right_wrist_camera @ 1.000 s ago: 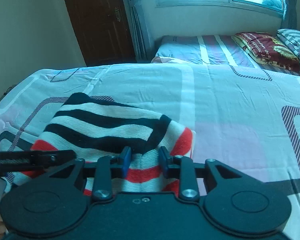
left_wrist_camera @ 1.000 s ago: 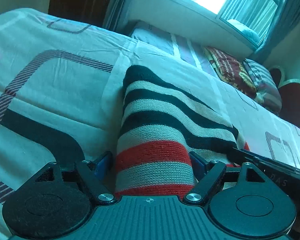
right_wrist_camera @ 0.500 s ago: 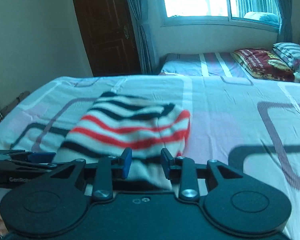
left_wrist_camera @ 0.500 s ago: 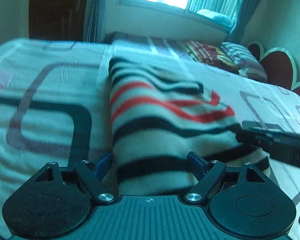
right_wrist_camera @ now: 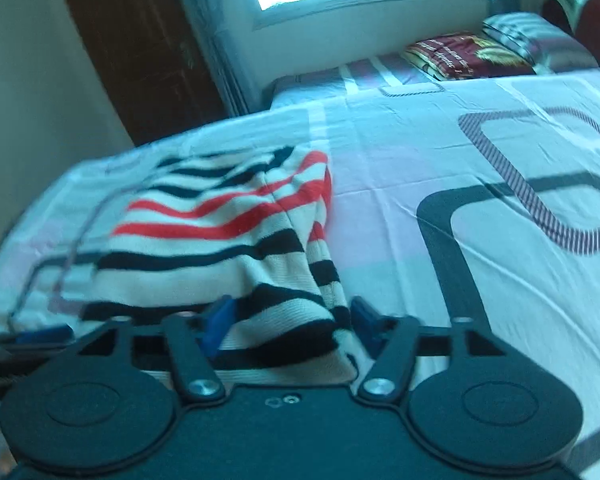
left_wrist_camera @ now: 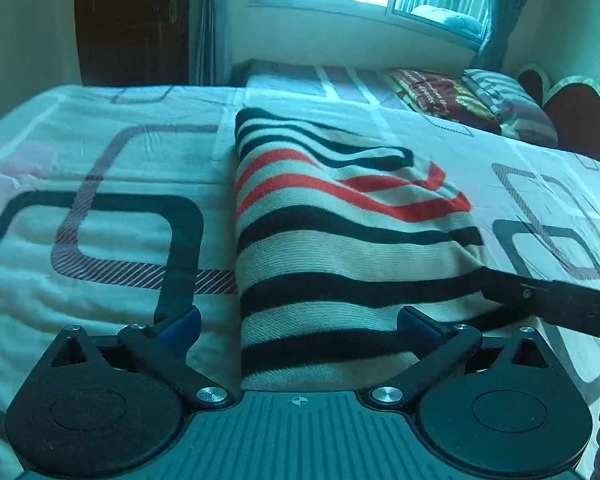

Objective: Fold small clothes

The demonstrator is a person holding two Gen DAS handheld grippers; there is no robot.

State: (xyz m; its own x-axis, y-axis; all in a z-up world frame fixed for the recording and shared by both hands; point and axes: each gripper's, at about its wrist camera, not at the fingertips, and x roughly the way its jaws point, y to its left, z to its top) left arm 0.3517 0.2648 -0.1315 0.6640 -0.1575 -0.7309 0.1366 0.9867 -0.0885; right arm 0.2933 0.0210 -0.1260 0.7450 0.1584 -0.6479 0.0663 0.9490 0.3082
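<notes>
A knit garment (left_wrist_camera: 340, 240) with cream, black and red stripes lies folded on the patterned bed sheet (left_wrist_camera: 100, 232). My left gripper (left_wrist_camera: 298, 324) stands over its near edge, jaws opening wide. The left pad (left_wrist_camera: 180, 326) is clear of the cloth and the right pad (left_wrist_camera: 416, 326) sits above it. In the right wrist view the garment (right_wrist_camera: 228, 232) reaches back to the left. My right gripper (right_wrist_camera: 292, 318) straddles its near right corner, jaws opening, the right pad (right_wrist_camera: 364, 320) off the fabric. One finger of the right gripper (left_wrist_camera: 548, 304) rests at the garment's right edge.
The bed sheet (right_wrist_camera: 480, 200) stretches bare to the right of the garment. Behind it is a second bed with a red blanket (left_wrist_camera: 440, 92) and a striped pillow (left_wrist_camera: 508, 100) under the window. A dark wooden door (left_wrist_camera: 132, 20) stands at the back left.
The raised, bunched end of the garment came down and now lies flat on the bed. The right jaws, shut on the cloth before, have spread apart. The left jaws widened too.
</notes>
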